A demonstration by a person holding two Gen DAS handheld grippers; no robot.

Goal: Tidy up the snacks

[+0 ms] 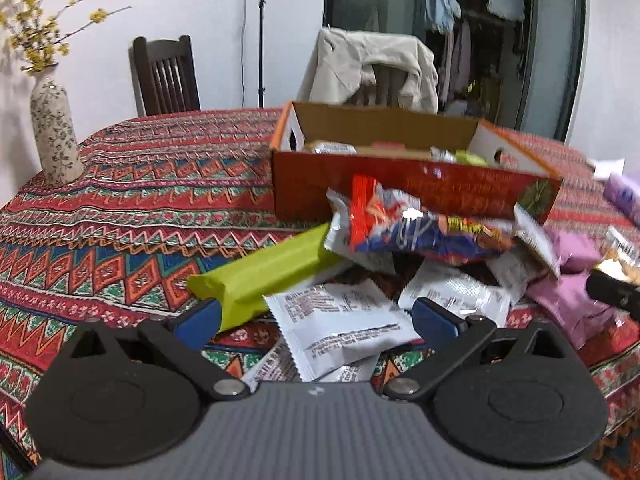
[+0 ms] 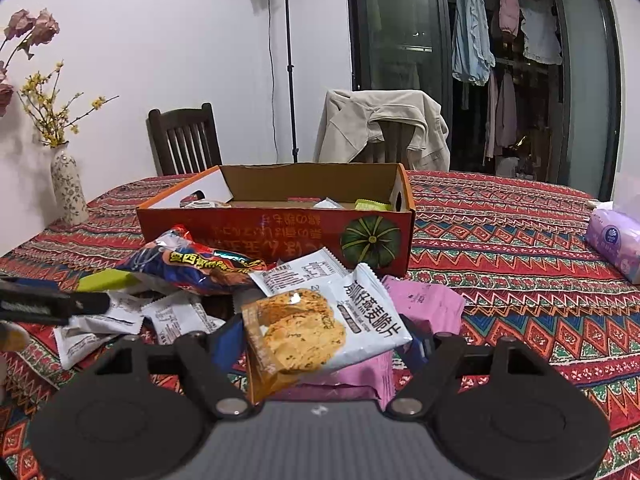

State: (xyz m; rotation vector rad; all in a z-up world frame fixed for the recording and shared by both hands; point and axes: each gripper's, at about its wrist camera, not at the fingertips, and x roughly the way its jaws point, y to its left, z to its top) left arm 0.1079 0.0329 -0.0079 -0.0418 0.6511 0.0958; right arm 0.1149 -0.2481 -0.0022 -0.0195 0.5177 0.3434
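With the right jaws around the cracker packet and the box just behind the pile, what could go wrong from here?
1. The white cracker packet with an orange window sits tilted between the right gripper jaws; it may slip out.
2. The red cardboard box with a pumpkin picture has a tall front wall; a low carry could catch it.
3. The left gripper is open over loose white sachets beside the green bar packet; it may pinch several.

The woven red patterned tablecloth [image 2: 500, 232] looks matt and a bit coarse. Near its middle the open orange cardboard box [image 2: 280, 236] has a shiny printed outside and raw brown card inside. The cracker packet of glossy white and orange plastic film [image 2: 320, 328] is crinkly, and the lime-green wrapper bar [image 1: 260, 276] reads smooth and satiny. The floral vase [image 1: 54, 136] looks like glazed ceramic.
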